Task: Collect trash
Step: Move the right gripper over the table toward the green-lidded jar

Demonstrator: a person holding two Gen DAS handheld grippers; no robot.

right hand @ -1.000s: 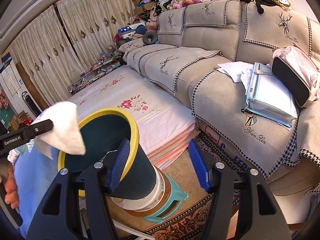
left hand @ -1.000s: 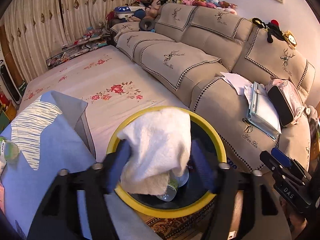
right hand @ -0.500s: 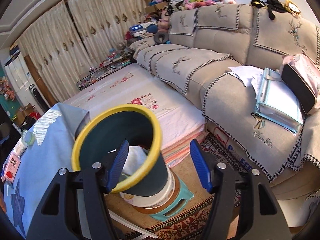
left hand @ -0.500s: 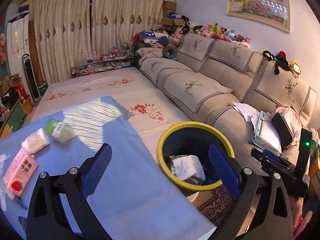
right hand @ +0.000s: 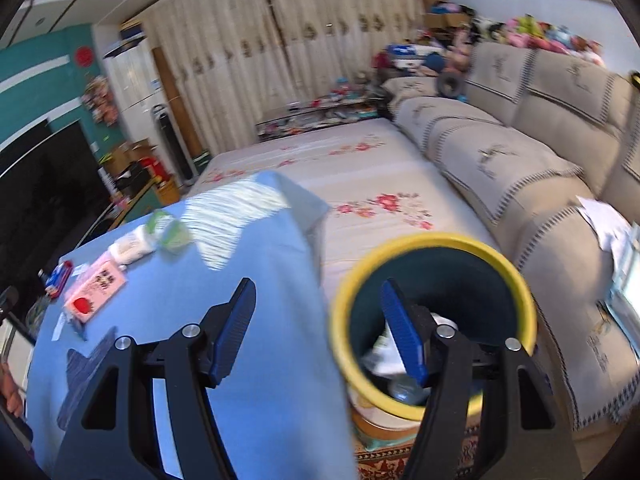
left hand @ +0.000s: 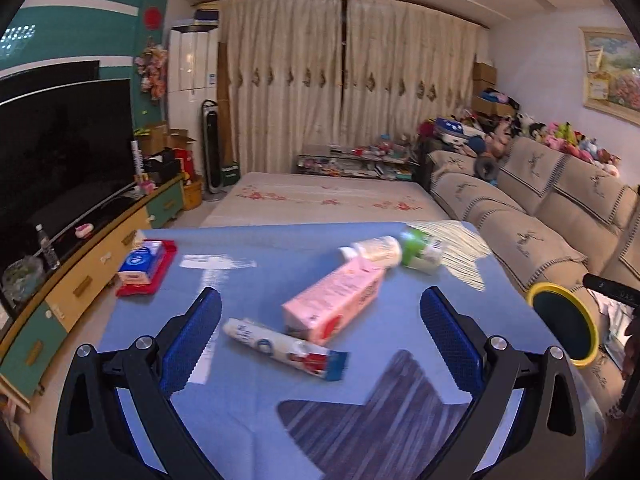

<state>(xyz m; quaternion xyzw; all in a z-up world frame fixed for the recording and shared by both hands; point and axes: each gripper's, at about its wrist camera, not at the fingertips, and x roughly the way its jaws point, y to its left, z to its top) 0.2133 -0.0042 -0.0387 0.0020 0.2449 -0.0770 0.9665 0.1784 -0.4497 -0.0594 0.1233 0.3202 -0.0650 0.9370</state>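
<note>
Our left gripper [left hand: 320,320] hangs over the blue-clothed worktop [left hand: 280,264], fingers [left hand: 192,332] spread wide with nothing between them; they have just been opening. Below them on the cloth lie a white tube with a red and blue end [left hand: 286,348], a pink carton [left hand: 334,306] touching it, then further out a small white bottle [left hand: 376,250] and a green-and-white cup [left hand: 420,250] side by side. A red-edged tissue pack [left hand: 146,266] sits well apart at the left edge of the worktop.

Our right gripper [right hand: 318,328] points at the gap between worktop edge and the yellow-rimmed dark bin [right hand: 434,320], fingers [right hand: 236,330] partly apart and gripping nothing. The right finger overlaps the bin's mouth in this view. Inside the bin we see white crumpled stuff and a clear bottle-like shape, blurred. The bin stands on a stool beside the worktop, near the beige sofa [right hand: 520,168]. In the left view the bin shows far right, past the worktop corner. The floral bed [right hand: 360,184] lies behind. Same trash items show blurred at the left in the right view.
</note>
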